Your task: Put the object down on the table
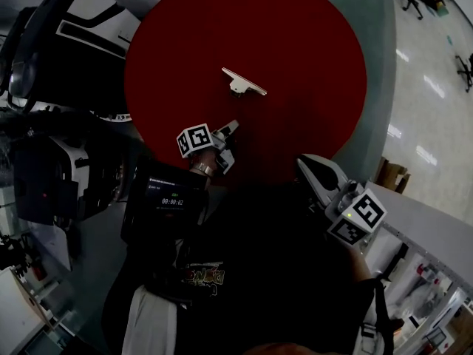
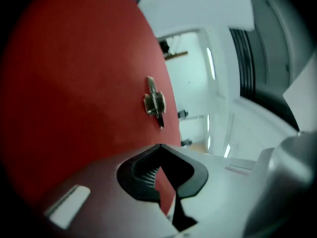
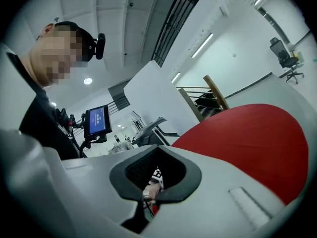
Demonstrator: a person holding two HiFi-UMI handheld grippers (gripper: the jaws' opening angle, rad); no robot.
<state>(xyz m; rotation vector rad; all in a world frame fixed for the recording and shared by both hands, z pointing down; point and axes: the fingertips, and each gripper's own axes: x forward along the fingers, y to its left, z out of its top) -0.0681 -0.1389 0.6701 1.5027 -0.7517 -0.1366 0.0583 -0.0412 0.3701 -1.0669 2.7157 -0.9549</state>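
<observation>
A small metal bracket-like object (image 1: 244, 82) lies flat on the round red table (image 1: 295, 43), free of both grippers. My left gripper (image 1: 233, 128) hovers over the table's near edge, a short way on my side of the object, its jaws together with nothing between them. In the left gripper view the object (image 2: 154, 103) sits ahead of the closed tips (image 2: 159, 147), near the table's (image 2: 74, 83) rim. My right gripper (image 1: 304, 163) is drawn back beside the table's near-right edge, shut and holding nothing; its own view looks across the red table (image 3: 247, 133).
A small screen with a timer (image 1: 166, 198) hangs in front of my chest. Dark machines and white panels (image 1: 74, 28) crowd the left side. Grey floor (image 1: 429, 87) lies to the right, with a brown box (image 1: 392, 174) near the table.
</observation>
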